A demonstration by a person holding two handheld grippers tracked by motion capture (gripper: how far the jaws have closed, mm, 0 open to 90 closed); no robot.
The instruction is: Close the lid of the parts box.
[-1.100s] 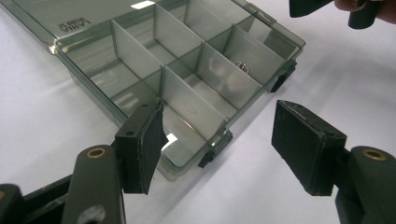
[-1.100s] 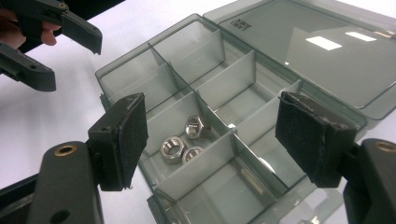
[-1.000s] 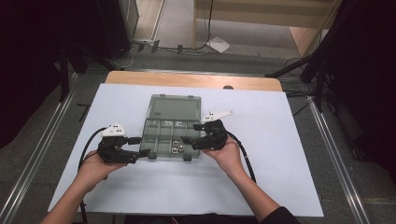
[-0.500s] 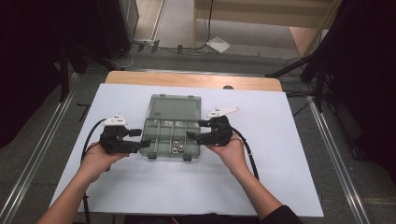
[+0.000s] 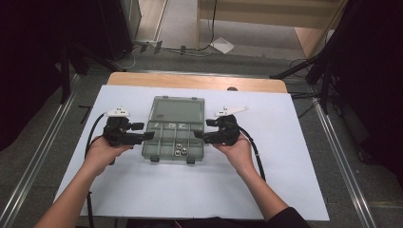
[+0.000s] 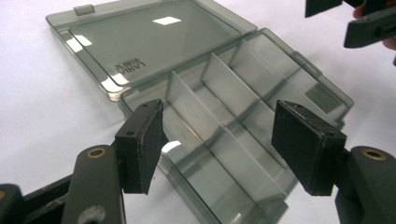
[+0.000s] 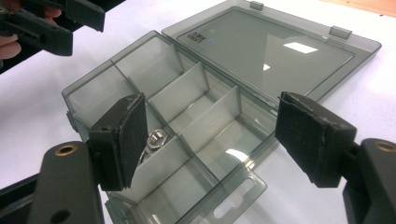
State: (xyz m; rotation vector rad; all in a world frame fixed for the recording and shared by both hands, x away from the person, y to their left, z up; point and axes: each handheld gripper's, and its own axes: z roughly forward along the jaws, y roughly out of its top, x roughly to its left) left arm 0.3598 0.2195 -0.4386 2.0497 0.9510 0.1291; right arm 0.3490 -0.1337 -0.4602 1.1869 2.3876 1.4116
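Both my tools drawn outward from the compartment box (image 5: 173, 130) at frame centre on the desk (image 5: 285, 156), left tool (image 5: 151, 136) spread and empty, right tool (image 5: 197, 136) spread too, nuts (image 5: 179, 150) in a lower compartment.

Your right gripper's (image 7: 210, 140) near pad (image 7: 123, 140) hides part of the nuts (image 7: 154, 139) in the box (image 7: 224, 140), so their number stays unclear.

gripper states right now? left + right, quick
Left gripper: open, holding nothing, at the left side of the box.
Right gripper: open, holding nothing, at the box's right side.
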